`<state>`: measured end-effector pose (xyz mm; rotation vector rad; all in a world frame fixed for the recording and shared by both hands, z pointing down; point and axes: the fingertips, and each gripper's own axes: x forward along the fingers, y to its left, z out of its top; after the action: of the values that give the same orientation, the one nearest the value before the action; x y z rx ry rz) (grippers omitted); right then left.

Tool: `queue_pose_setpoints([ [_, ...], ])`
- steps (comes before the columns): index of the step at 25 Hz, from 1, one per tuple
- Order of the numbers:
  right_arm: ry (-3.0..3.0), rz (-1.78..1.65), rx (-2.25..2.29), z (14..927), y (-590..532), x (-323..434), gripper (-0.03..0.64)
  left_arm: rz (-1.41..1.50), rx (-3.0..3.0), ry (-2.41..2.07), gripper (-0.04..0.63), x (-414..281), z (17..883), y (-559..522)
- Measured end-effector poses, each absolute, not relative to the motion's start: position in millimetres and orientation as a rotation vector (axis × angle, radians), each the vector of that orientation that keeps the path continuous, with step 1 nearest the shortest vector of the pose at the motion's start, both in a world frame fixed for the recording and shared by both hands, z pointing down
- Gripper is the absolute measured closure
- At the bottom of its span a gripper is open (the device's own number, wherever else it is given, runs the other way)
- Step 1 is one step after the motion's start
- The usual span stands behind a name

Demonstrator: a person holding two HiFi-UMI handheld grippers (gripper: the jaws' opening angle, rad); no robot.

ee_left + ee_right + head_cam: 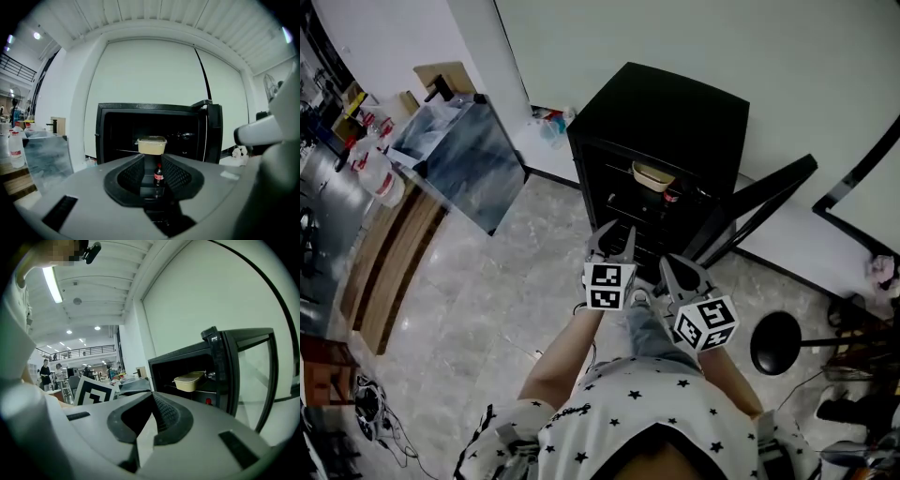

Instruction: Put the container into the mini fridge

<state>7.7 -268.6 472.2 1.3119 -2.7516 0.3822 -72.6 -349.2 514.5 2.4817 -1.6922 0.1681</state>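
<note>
Left tongs (pixel 616 236) and right tongs (pixel 679 272) hover outside; container (pixel 652 174) sits inside mini fridge (pixel 675 112).

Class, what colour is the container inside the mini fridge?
Beige container, clearest in the left gripper view.

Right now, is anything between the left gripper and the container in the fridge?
Nothing. In the left gripper view, the left gripper looks straight at the container in the mini fridge, only open air between. A bottle stands lower down.
</note>
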Motion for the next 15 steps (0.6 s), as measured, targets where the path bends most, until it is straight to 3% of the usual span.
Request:
queue_pose_setpoints([
  [7, -2.771, 0.372, 1.268, 472.1, -241.3, -4.0, 0.623, 0.088, 2.421, -1.752, 0.554, -98.0, 496.9, -295.3],
  [15, -2.795, 0.366, 1.214, 472.1, -208.1, -20.1, 0.623, 0.062, 2.316, -1.829, 0.581, -135.6, 490.8, -230.5],
])
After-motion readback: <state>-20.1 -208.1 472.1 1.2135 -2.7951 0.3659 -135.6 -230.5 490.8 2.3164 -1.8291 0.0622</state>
